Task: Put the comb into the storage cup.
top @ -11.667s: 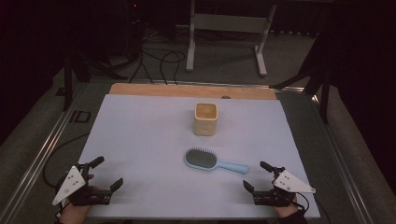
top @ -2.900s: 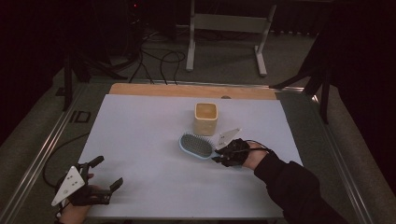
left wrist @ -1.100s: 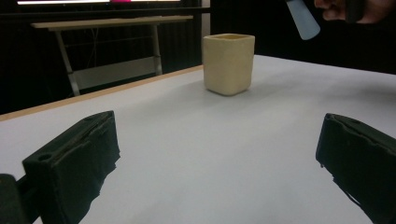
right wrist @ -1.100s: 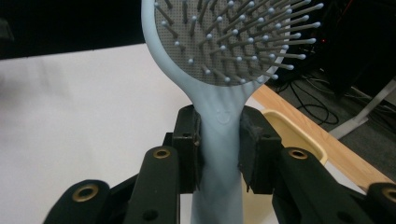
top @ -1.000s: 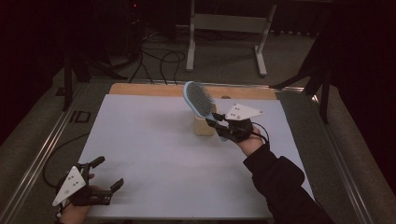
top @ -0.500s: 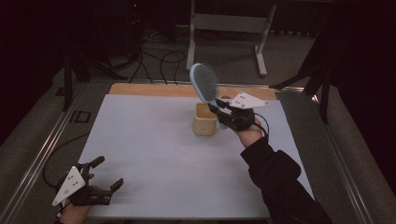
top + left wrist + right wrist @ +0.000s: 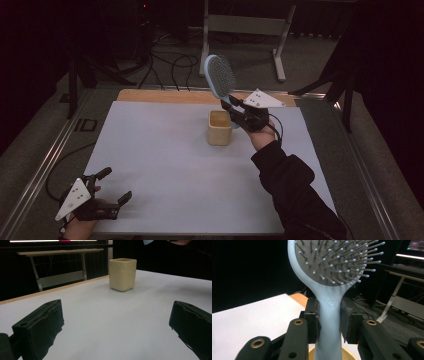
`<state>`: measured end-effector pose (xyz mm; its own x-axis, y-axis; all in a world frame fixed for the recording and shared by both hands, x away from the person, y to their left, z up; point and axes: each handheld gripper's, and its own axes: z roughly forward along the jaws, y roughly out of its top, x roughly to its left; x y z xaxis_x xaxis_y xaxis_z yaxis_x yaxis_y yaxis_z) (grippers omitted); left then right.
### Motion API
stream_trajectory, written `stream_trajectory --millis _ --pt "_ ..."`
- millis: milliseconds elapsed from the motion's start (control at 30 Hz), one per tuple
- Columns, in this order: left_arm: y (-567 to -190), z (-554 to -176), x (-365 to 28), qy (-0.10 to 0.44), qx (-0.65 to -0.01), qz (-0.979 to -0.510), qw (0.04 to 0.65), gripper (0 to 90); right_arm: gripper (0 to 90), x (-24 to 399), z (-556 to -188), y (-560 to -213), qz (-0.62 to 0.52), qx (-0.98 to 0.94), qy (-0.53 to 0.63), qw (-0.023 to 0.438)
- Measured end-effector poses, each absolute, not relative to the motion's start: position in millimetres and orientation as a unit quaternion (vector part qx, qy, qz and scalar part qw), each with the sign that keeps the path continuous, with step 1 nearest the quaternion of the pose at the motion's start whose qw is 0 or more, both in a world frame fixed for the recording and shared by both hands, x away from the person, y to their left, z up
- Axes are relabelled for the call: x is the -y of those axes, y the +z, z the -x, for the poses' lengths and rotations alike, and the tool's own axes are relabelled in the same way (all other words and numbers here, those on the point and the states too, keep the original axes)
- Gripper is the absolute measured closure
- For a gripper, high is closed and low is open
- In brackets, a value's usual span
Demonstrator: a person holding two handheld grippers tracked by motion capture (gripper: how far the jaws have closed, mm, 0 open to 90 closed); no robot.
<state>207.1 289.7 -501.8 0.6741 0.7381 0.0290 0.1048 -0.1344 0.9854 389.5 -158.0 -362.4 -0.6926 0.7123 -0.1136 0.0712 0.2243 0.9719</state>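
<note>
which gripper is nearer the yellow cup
Right. The right gripper, shut on the blue hairbrush, is held right beside the yellow cup, the brush handle over its mouth. The left gripper sits open at the table's near left corner, far off.

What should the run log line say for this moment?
right gripper: shut on hairbrush, upright over cup | left gripper: open, idle

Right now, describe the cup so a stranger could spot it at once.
Look at the white sheet covering the table, toward its far middle, just short of the wooden strip. The cup stands there upright: small, square-sided, pale yellow, open-topped. The right gripper holds a light blue hairbrush above it, handle pointing down.
</note>
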Motion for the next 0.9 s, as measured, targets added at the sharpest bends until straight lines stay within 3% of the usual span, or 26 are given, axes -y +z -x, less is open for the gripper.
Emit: stream_trajectory --millis 900 --pt "-503 -208 -290 0.267 -0.3 -0.703 0.587 0.0 70.4 140 -412 -363 -0.314 -0.666 0.592 0.328"
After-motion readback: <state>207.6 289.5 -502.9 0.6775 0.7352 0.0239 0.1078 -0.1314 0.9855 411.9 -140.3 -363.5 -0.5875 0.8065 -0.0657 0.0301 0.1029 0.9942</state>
